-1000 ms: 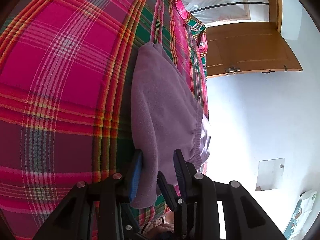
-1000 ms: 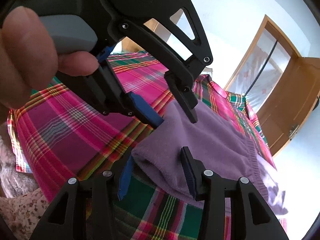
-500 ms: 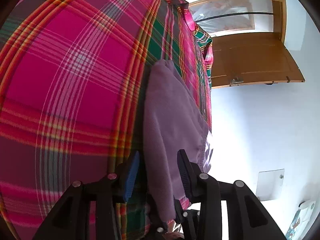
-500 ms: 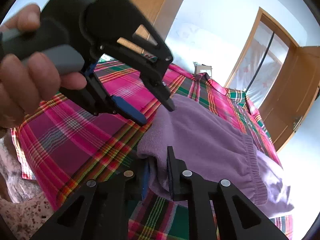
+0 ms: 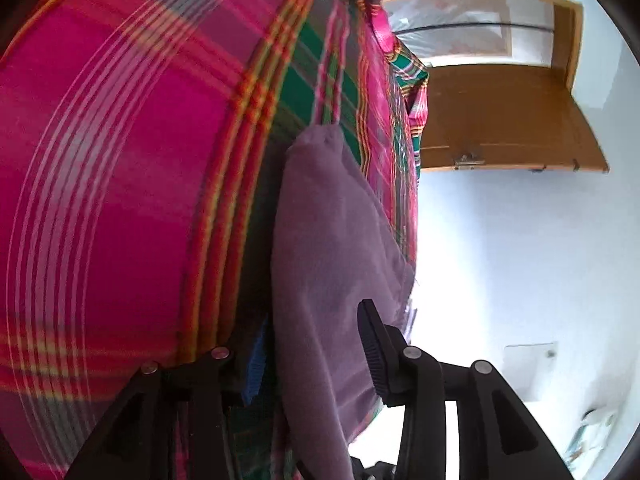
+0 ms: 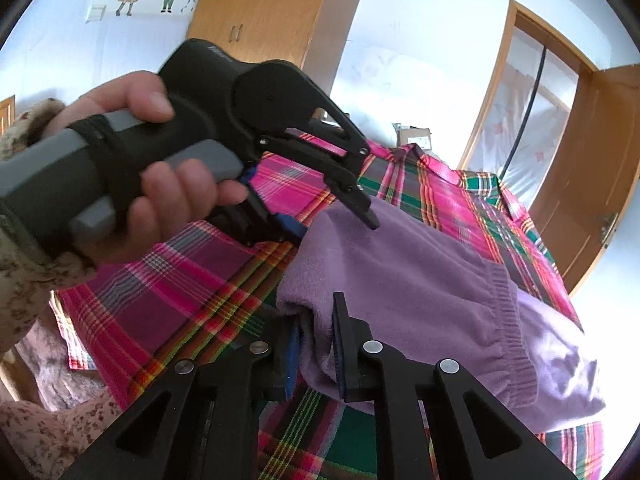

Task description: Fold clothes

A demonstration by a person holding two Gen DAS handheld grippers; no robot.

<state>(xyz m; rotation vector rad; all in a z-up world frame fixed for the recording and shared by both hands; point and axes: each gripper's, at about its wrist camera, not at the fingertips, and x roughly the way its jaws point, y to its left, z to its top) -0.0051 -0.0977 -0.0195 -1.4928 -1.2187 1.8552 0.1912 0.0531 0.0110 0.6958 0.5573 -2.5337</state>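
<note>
A purple fleece garment (image 6: 420, 280) lies folded on a pink and green plaid bedcover (image 6: 192, 280). My right gripper (image 6: 316, 344) is shut on the garment's near left corner, with a thick fold of cloth pinched between the pads. A hand (image 6: 160, 184) holds my left gripper (image 6: 332, 226), which stands open astride the far left corner. In the left wrist view the garment (image 5: 332, 240) runs forward between the spread fingers of the left gripper (image 5: 312, 354), and the cloth partly hides the blue pad. The elastic band end hangs toward the bed's right edge.
The plaid bedcover (image 5: 120, 160) spreads wide to the left. A wooden door (image 6: 592, 168) stands open beyond the bed at the right. A wooden wardrobe (image 6: 260, 12) and a cardboard box (image 6: 414, 136) are at the far wall. White floor lies right of the bed.
My right gripper went from open around the near corner to shut on it. The left gripper pulled back from the right gripper to the far corner, still open.
</note>
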